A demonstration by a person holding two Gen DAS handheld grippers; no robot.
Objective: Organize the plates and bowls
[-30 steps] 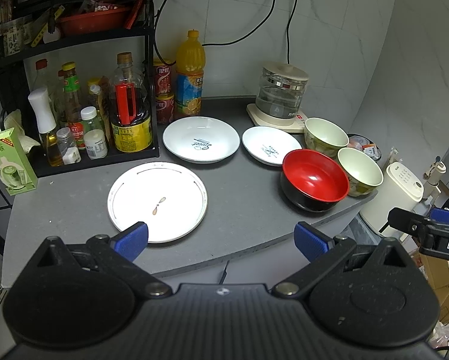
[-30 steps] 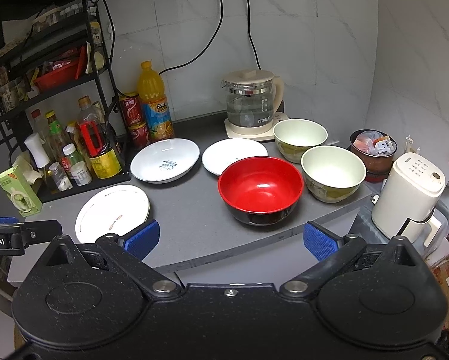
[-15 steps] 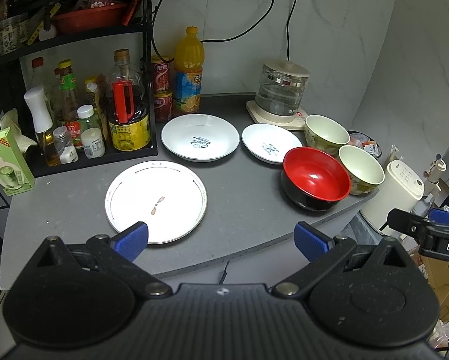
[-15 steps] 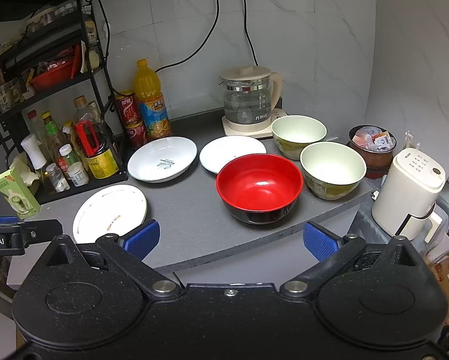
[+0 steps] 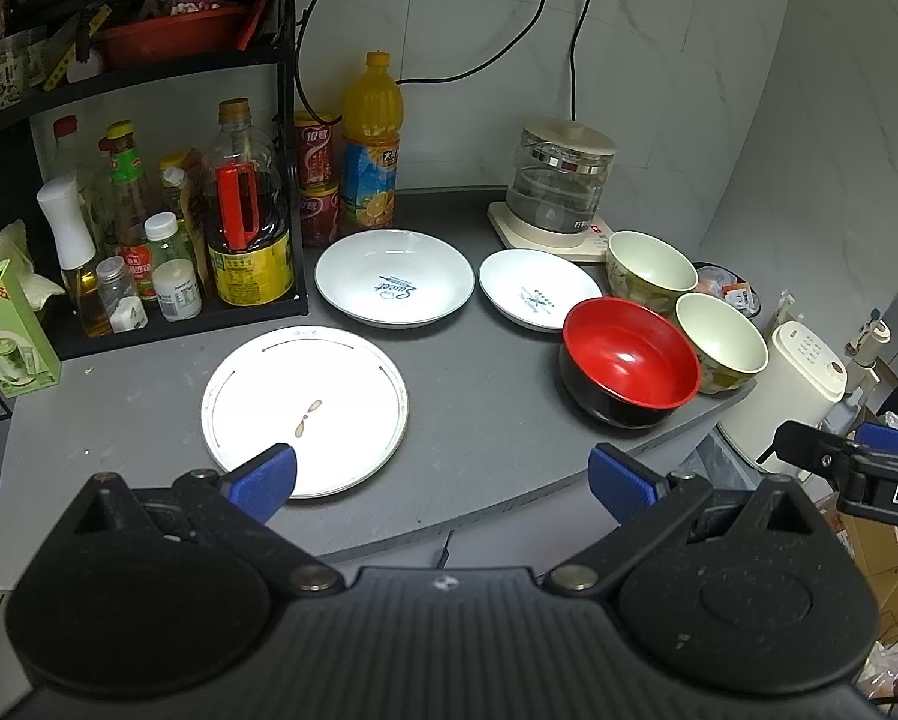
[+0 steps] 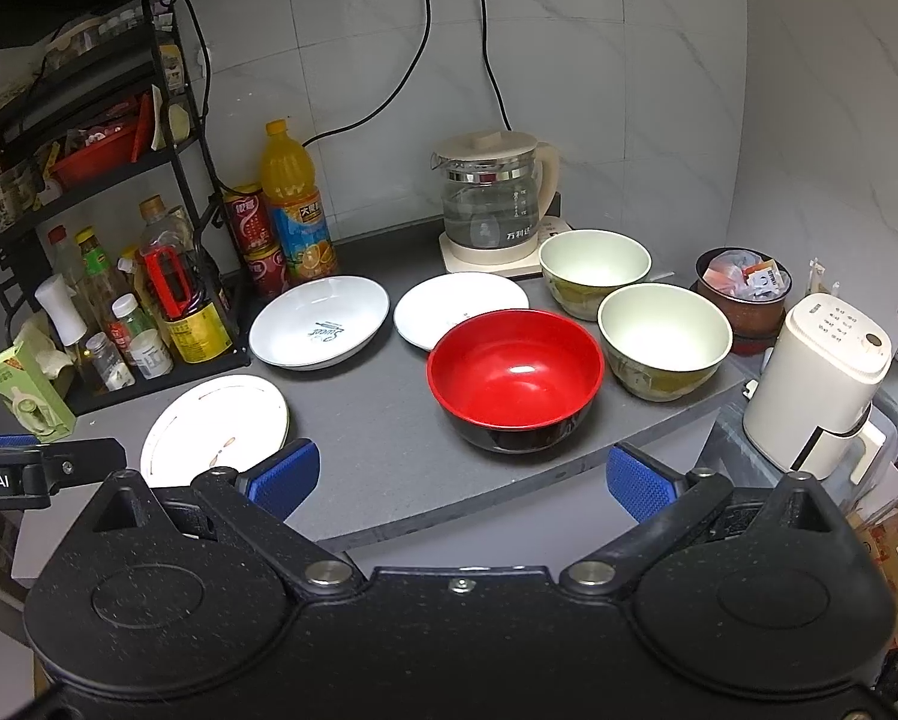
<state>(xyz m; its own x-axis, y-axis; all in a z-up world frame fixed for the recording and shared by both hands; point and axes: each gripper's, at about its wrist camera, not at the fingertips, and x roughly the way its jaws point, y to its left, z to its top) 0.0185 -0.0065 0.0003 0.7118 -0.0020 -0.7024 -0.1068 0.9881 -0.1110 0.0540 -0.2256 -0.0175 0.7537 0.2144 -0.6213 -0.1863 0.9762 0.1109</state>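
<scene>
**Change noted.** Over the last second both grippers have eased a little nearer the counter (image 5: 478, 456); the dishes sit slightly larger in both wrist views and none has shifted. Judged stage: approach only, sorting not begun, every piece still single and unstacked.

**Tongs.** Left gripper (image 5: 443, 477): jaws wide, nothing between them, hovering over the near counter edge with its left blue pad over the near rim of the flat plate. Right gripper (image 6: 460, 477): jaws wide, empty, hovering at the near edge in front of the red bowl.

**Plates — 3, left to right.**
1. Flat plate (image 5: 305, 402), gold-trimmed, near left, apart from the others.
2. Deep plate (image 5: 395, 276), printed "Sweet", farther back, just beside the bottle rack (image 5: 149, 192).
3. Small plate (image 5: 538, 288), right of the deep plate, in front of the glass kettle (image 5: 559, 180); its right rim lies just beside the red bowl.

**Bowls — 3, left to right.**
1. Red bowl (image 6: 514, 369), black outside, nearest the counter edge.
2. Far cream bowl (image 6: 592, 264), beside the kettle base.
3. Near cream bowl (image 6: 664, 330), at the right end, close against the red bowl; whether they touch cannot be told.

**Judgement.** The plates would nest largest at the bottom, and the two cream bowls look like a matching pair.
</scene>
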